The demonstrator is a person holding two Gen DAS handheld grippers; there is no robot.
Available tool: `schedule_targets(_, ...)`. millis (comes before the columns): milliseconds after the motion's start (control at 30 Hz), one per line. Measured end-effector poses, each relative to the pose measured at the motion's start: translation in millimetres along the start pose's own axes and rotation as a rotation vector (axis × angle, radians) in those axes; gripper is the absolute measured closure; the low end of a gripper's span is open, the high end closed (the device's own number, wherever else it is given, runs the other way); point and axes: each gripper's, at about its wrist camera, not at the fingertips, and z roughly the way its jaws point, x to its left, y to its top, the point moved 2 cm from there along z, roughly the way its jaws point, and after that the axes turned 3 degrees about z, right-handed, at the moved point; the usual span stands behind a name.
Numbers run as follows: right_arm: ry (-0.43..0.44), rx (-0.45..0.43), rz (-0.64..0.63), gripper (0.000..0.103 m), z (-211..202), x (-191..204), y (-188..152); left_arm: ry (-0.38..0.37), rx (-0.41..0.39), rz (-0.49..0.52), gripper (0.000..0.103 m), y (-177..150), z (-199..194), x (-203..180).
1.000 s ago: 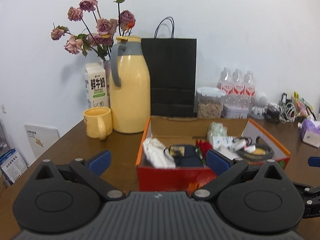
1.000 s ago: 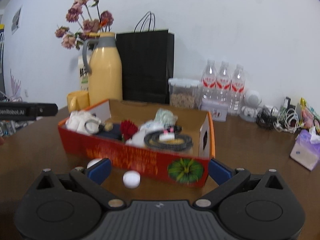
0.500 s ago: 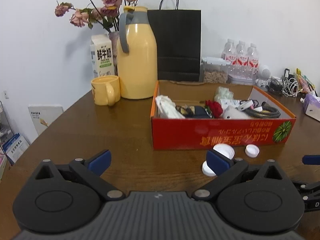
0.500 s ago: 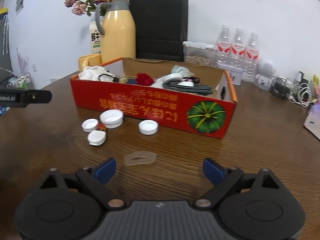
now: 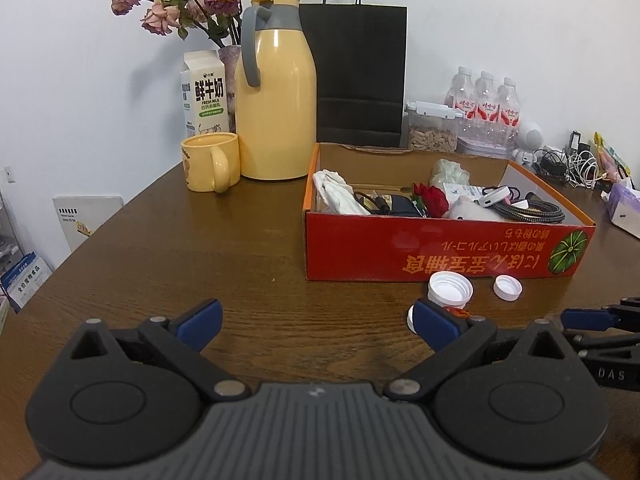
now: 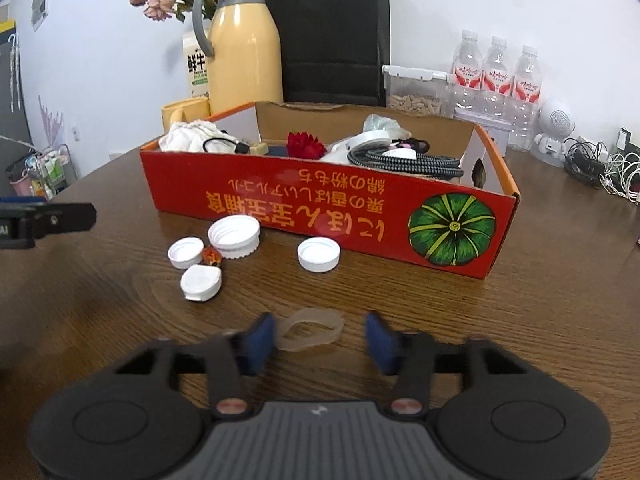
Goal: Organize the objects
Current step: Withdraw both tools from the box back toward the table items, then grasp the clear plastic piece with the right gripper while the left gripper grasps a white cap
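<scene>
Translucent ring [image 6: 311, 329] on table [image 6: 520, 320] between released right gripper [image 6: 318, 338] pads; left gripper [image 5: 316, 326] released, caps [image 6: 234, 236] at 11 o'clock of ring

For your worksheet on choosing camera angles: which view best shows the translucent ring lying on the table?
The right wrist view: the translucent ring lies whole on the table, between the open right gripper fingers. The left wrist view does not show it at all.

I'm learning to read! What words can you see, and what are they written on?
"鲜牛奶" and "FRESH MILK": on the milk carton.
"DAS": on the right gripper, seen in the left view.
Orange characters, upside down: on the red box; not surely readable.
Water bottles' red labels: too small.
White booklet leaning on the wall: too small.
</scene>
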Motion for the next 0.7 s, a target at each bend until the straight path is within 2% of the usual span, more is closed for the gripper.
schedule_targets(67,0.005,-0.008,0.004,0.087,-0.4,-0.8,-0.1,-0.004,0.003,0.001,0.000,-1.1,0.8,-1.5)
schedule_targets(167,0.004,-0.019,-0.002,0.097,-0.9,0.1,-1.1,-0.007,0.006,0.005,0.000,-2.3,1.7,-3.0)
schedule_targets(433,-0.007,-0.058,-0.018,0.099,-5.3,2.8,-2.4,-0.009,0.017,0.009,0.000,-2.2,5.8,-5.6)
schedule_targets(700,-0.058,-0.179,-0.006,0.099,-26.2,-0.2,-4.8,-0.018,0.067,0.046,0.000,-4.7,19.5,-14.8)
